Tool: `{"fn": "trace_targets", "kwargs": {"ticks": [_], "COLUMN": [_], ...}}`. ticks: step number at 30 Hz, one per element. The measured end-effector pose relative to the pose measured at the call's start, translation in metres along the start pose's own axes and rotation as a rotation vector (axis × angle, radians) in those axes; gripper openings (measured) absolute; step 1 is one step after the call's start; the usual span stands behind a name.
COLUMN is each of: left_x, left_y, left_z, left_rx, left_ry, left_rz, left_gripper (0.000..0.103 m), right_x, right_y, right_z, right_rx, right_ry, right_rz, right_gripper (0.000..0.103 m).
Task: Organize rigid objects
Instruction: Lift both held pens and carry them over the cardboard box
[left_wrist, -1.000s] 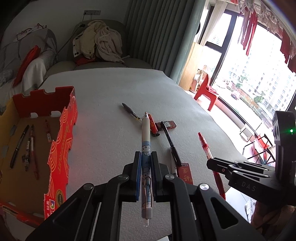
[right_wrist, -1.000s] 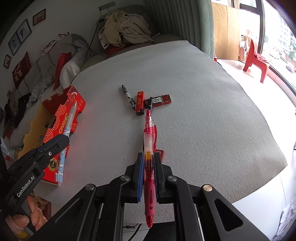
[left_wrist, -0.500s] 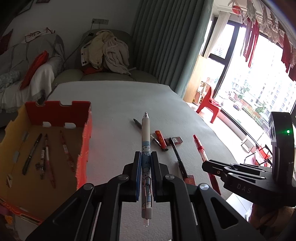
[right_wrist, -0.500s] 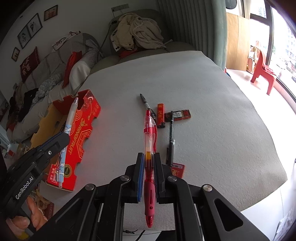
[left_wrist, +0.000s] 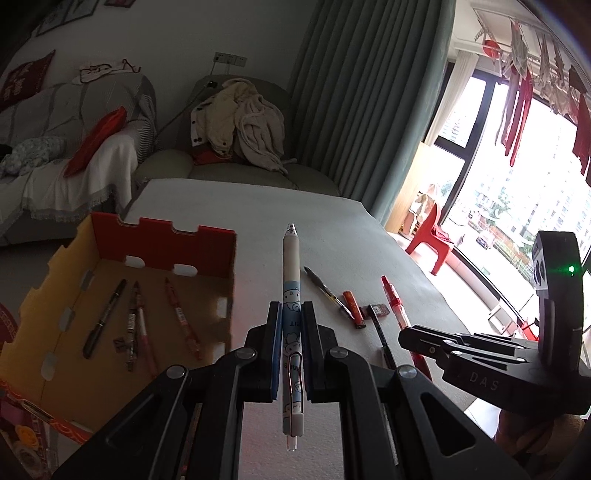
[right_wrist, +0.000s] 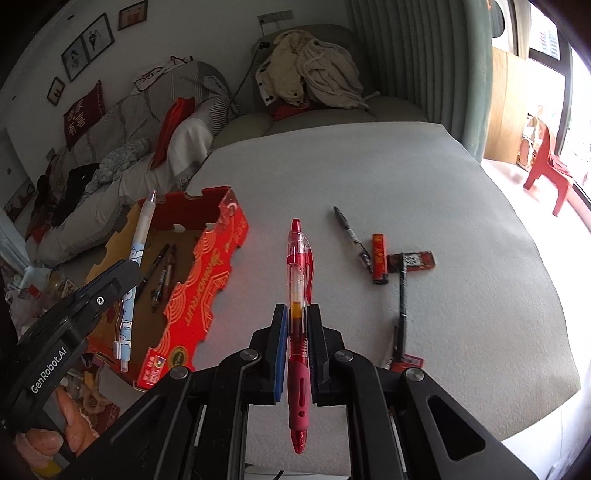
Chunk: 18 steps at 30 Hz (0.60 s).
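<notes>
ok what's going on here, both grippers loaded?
Yes. A person is tidying pens into the red cardboard box. The left gripper is shut on a white-and-blue cartoon pen, held above the table beside the box. The right gripper is shut on a red gel pen. Several pens lie in the box; two black pens and a red lighter remain on the table.

1 box (left_wrist: 162, 240) w/ 4 pens inside (left_wrist: 105, 319), 1 blue-white pen (left_wrist: 291, 280), 1 red pen (right_wrist: 297, 280), 2 black pens (right_wrist: 351, 236), 1 lighter (right_wrist: 379, 258), 2 red packs (right_wrist: 417, 260).
</notes>
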<state>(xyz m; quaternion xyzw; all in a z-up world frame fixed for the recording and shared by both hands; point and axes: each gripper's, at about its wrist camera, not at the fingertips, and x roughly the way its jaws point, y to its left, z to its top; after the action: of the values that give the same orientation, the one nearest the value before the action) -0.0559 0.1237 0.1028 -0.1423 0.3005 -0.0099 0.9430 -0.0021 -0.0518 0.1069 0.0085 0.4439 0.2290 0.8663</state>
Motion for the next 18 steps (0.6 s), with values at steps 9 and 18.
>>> {"fn": "trace_targets", "kwargs": {"ticks": [9,18], "left_x": [-0.011,-0.025], "left_y": [0.036,0.072], "left_z": [0.001,0.006], "left_rx": [-0.052,-0.089], "left_ry": [-0.026,-0.056], "left_rz": [0.042,0.096], "left_gripper": [0.010,0.010], "right_x": [0.014,0.030], "right_y": [0.044,0.093], "right_z": [0.011,0.027], "right_rx": [-0.062,-0.120], "right_ry": [0.009,0.001], "right_rz": [0.034,0.095], "right_gripper": [0.011,0.011]}}
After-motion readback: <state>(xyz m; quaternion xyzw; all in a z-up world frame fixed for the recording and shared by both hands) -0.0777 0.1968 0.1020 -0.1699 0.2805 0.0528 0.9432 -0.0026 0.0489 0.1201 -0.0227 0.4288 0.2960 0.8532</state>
